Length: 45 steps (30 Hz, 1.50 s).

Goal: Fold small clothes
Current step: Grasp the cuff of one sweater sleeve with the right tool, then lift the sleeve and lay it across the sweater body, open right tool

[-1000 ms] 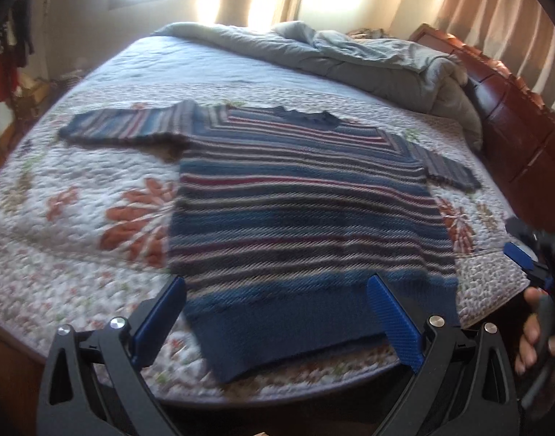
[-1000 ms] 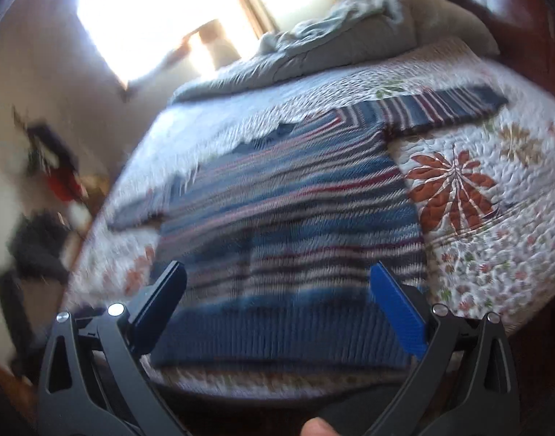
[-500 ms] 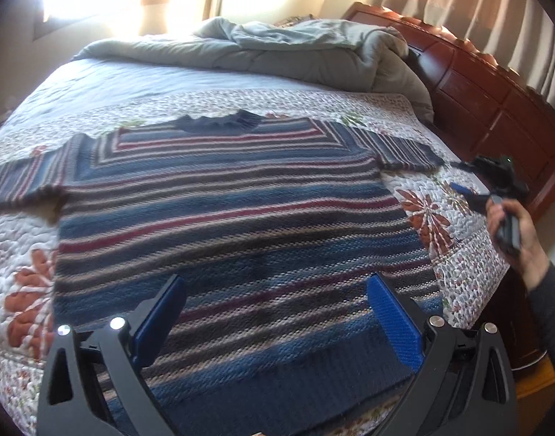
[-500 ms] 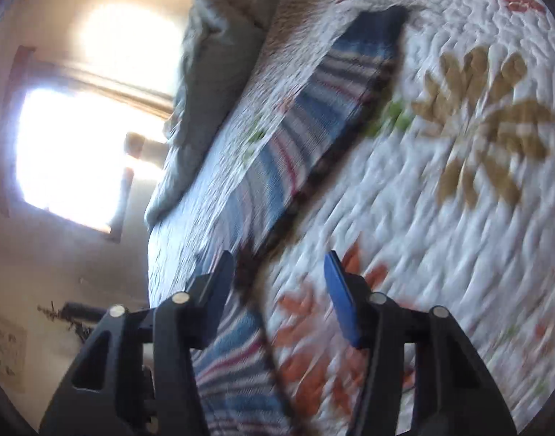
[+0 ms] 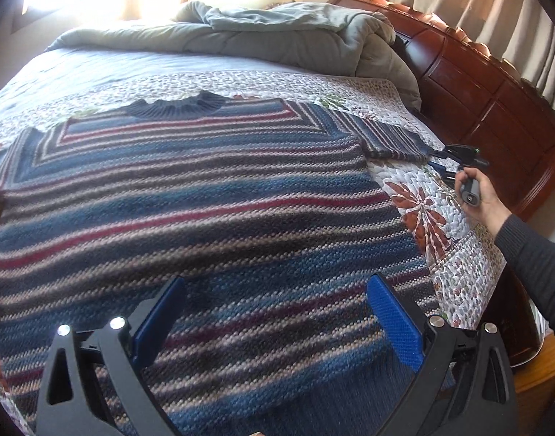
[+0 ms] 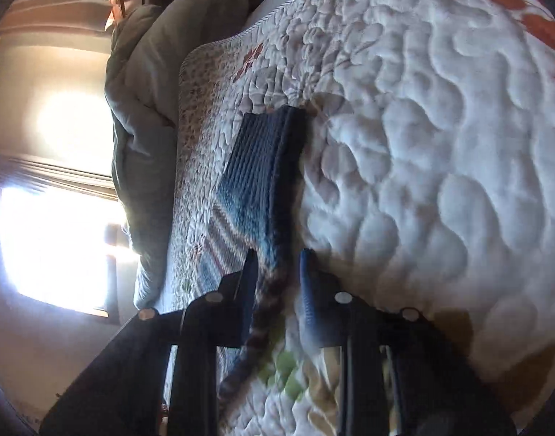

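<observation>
A blue, red and beige striped knit sweater [image 5: 212, 200] lies flat, front up, on the quilted bed, collar toward the far side. My left gripper [image 5: 277, 283] hovers open over its lower body, nothing between the pads. A hand [image 5: 477, 196] holds my right gripper [image 5: 435, 160] at the end of the right sleeve [image 5: 390, 138]. In the right wrist view that gripper [image 6: 277, 258] is rolled on its side. Its jaws are closing with the sleeve's [image 6: 255, 167] edge between them, and a thin gap still shows at the right pad.
A floral white quilt [image 5: 422, 210] covers the bed. A rumpled grey duvet [image 5: 277, 32] is heaped along the far side. A dark wooden headboard [image 5: 495, 101] runs along the right, close behind the right gripper. A bright window [image 6: 52, 236] glares.
My left gripper came closer and lower over the sweater's body. My right gripper swung out to the right sleeve, rolled onto its side, and its jaws narrowed from wide open around the sleeve edge.
</observation>
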### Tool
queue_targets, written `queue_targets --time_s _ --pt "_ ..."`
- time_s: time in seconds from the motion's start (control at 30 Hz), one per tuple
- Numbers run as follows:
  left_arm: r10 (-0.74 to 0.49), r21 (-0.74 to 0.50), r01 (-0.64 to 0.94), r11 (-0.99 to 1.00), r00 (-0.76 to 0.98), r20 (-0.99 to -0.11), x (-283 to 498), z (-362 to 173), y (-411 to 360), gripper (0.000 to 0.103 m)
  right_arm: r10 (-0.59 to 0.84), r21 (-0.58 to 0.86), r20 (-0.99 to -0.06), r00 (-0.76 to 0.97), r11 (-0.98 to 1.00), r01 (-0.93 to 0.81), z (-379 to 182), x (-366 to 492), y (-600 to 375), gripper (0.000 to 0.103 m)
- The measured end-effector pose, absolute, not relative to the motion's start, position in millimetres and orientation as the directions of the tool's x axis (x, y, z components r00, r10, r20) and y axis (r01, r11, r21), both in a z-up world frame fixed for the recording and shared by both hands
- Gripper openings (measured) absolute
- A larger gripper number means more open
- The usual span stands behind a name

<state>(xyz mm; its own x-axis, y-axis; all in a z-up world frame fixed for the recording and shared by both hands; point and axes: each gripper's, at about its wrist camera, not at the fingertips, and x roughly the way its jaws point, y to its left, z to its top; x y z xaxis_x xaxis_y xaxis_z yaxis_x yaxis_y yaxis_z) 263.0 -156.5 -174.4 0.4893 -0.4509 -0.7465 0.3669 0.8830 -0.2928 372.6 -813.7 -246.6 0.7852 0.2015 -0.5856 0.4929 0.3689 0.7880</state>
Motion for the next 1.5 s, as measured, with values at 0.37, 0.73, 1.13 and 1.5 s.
queue_targets --time_s 0.37,0.73,1.13,1.5 --pt "-0.459 -0.309 0.363 0.879 0.472 -0.753 271.5 -185.8 -156.0 0.099 0.163 0.757 -0.610 0.776 0.410 0.509 -237.4 408.3 -820.9 0.031" --pt "-0.506 -0.398 0.318 0.860 0.434 -0.745 287.2 -197.1 -132.7 0.099 0.089 0.640 -0.623 0.777 0.629 0.441 -158.6 430.3 -766.3 0.009" --pt "-0.546 -0.405 0.372 0.836 0.485 -0.683 284.9 -189.6 -119.0 0.099 0.081 0.526 -0.625 0.776 0.779 0.342 -88.1 441.5 -668.3 0.009" --pt "-0.544 -0.406 0.363 0.839 0.505 -0.670 280.7 -193.6 -100.1 0.099 0.115 0.457 -0.608 0.785 0.860 0.227 -43.6 450.6 -565.9 0.009"
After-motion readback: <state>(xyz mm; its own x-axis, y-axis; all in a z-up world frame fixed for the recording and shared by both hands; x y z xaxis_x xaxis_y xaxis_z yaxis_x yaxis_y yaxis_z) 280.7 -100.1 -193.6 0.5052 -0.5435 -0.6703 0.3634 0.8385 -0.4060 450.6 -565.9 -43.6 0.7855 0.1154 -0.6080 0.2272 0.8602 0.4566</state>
